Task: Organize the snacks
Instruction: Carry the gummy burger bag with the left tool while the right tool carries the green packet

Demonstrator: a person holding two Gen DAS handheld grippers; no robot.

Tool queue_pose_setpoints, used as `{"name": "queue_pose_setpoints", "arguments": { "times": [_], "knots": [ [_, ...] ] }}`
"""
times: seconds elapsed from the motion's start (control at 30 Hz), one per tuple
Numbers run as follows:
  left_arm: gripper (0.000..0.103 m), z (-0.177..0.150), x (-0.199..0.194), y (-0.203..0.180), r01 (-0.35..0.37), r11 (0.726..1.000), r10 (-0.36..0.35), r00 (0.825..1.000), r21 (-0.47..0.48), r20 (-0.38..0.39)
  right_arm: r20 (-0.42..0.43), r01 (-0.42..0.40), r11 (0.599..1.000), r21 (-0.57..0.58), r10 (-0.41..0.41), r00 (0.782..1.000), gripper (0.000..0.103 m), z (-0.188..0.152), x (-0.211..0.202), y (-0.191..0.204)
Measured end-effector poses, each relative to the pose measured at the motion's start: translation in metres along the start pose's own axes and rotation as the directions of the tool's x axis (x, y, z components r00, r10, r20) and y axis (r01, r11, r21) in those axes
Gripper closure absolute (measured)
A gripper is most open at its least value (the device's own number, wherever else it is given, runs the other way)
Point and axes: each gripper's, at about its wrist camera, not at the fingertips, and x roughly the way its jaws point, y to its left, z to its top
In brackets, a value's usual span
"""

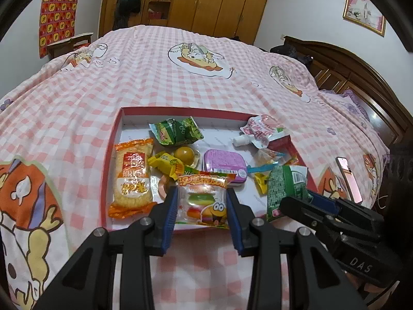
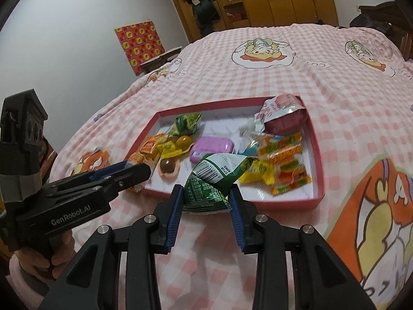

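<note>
A red-rimmed tray (image 1: 117, 139) with a white floor lies on the bed and holds several snacks. My left gripper (image 1: 202, 204) is shut on a clear burger gummy packet (image 1: 204, 201) at the tray's near edge. My right gripper (image 2: 206, 196) is shut on a green snack packet (image 2: 211, 178) just over the tray's near rim (image 2: 232, 199); that packet also shows in the left wrist view (image 1: 284, 186). Inside lie an orange rice cracker pack (image 1: 133, 178), a purple tin (image 1: 223, 161), a green packet (image 1: 178, 130), a pink pouch (image 1: 263, 129) and yellow candies (image 1: 165, 161).
The bed has a pink checked cover (image 1: 180, 82) with cartoon prints. A phone (image 1: 348, 178) lies on it right of the tray. A wooden headboard (image 1: 361, 77) is at the right, a wardrobe (image 1: 206, 0) behind. The left gripper's body shows in the right wrist view (image 2: 77, 199).
</note>
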Motion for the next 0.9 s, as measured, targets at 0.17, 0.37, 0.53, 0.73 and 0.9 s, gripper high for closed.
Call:
{"name": "queue_pose_setpoints", "arguments": {
  "times": [0.17,0.37,0.53,0.73,0.9],
  "knots": [
    [0.066,0.000,0.015,0.003,-0.005,1.000,0.004,1.000,-0.009,-0.020,-0.001,0.011,1.000,0.011,-0.011,1.000,0.067,0.006,0.010,-0.007],
    [0.066,0.001,0.031,0.004,-0.026,1.000,0.026,0.999,-0.003,-0.029,-0.014,0.033,0.999,0.009,-0.033,0.999,0.067,0.007,0.024,-0.013],
    [0.065,0.004,0.039,0.002,-0.064,0.998,0.064,0.998,0.029,-0.005,-0.016,0.040,0.999,0.005,-0.040,0.999,0.067,0.008,0.034,-0.016],
    [0.065,0.010,0.045,0.004,-0.069,0.997,0.069,0.998,0.023,0.010,-0.014,0.040,0.999,0.007,-0.040,0.999,0.067,0.010,0.042,-0.018],
    [0.065,0.012,0.050,0.005,-0.077,0.997,0.076,0.997,0.020,0.017,0.002,0.052,0.999,0.008,-0.052,0.999,0.067,0.014,0.046,-0.020]
  ]
}}
